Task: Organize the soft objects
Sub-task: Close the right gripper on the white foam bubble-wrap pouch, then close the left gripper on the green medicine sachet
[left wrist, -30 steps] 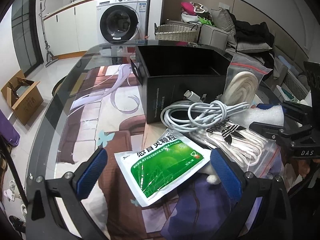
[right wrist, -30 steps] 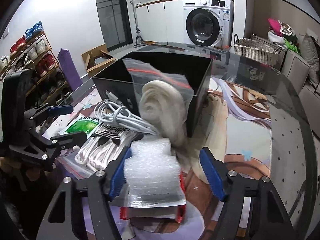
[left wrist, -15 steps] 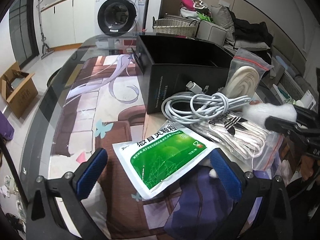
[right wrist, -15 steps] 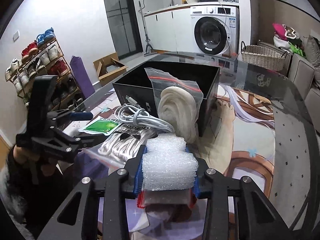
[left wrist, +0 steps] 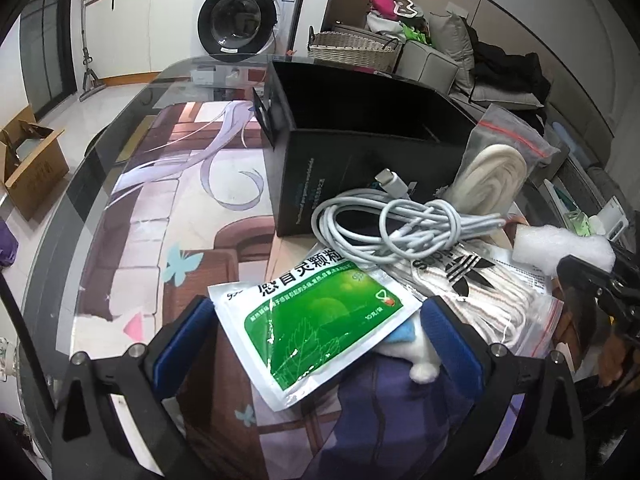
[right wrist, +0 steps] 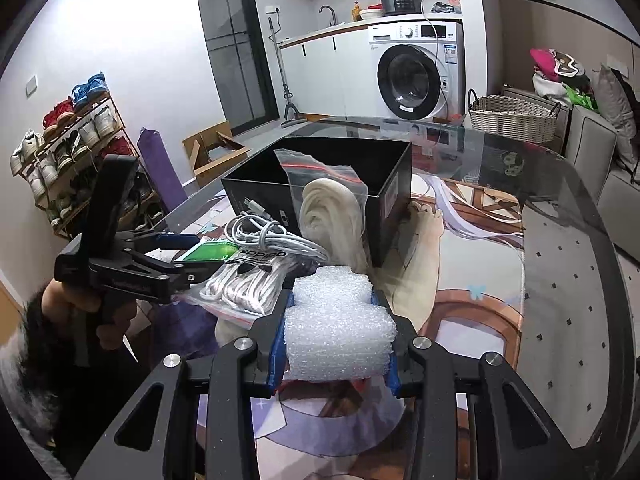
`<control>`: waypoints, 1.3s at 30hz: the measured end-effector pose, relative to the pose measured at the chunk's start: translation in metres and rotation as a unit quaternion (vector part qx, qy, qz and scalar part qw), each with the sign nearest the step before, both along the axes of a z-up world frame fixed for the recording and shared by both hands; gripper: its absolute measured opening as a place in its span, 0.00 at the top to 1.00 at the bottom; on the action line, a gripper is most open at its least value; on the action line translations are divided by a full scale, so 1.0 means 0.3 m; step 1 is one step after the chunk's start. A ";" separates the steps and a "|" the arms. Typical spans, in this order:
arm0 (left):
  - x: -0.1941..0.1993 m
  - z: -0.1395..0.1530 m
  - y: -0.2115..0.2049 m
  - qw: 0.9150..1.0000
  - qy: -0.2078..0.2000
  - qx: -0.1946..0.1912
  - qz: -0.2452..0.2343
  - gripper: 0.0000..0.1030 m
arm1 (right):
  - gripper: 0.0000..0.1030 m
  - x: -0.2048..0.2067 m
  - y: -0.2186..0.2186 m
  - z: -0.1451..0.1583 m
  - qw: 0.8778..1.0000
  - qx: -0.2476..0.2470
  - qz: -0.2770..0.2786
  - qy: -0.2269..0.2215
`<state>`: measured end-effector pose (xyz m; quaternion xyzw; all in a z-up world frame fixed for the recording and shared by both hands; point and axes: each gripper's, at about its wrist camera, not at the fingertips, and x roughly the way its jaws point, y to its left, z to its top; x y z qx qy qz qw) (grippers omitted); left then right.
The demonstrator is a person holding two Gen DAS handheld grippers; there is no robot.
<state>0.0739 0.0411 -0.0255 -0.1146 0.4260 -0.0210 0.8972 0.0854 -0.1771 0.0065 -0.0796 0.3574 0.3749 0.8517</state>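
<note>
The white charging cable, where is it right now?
In the left wrist view the white charging cable lies coiled right of centre, against the black box, atop the bagged laces.

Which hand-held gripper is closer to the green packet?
The left hand-held gripper: its open fingers sit either side of the green packet. The right hand-held gripper is off to the side, squeezing bubble wrap.

The left wrist camera looks steeply down along its blue-padded fingers, close over the green-and-white foil sachet (left wrist: 320, 324), facing the open black cardboard box (left wrist: 360, 152) beyond. The right wrist camera sits right of it, angled down toward the same box (right wrist: 340, 188) from its other side. Both share the coiled white cable (left wrist: 396, 224) (right wrist: 268, 236) and the distant white washing machine (left wrist: 244, 8) (right wrist: 416, 68).
</note>
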 end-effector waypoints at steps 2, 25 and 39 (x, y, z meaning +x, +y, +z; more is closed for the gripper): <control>0.002 0.000 0.001 1.000 -0.001 -0.001 0.002 0.04 | 0.63 -0.005 -0.002 0.004 1.000 0.000 -0.001 -0.002; -0.096 0.058 0.029 0.999 -0.047 -0.011 -0.020 0.44 | 0.63 0.010 0.019 0.007 1.000 -0.006 -0.005 -0.013; 0.053 0.000 0.026 1.000 0.001 0.009 0.024 0.05 | 0.63 0.010 0.000 0.009 1.000 0.001 -0.010 -0.013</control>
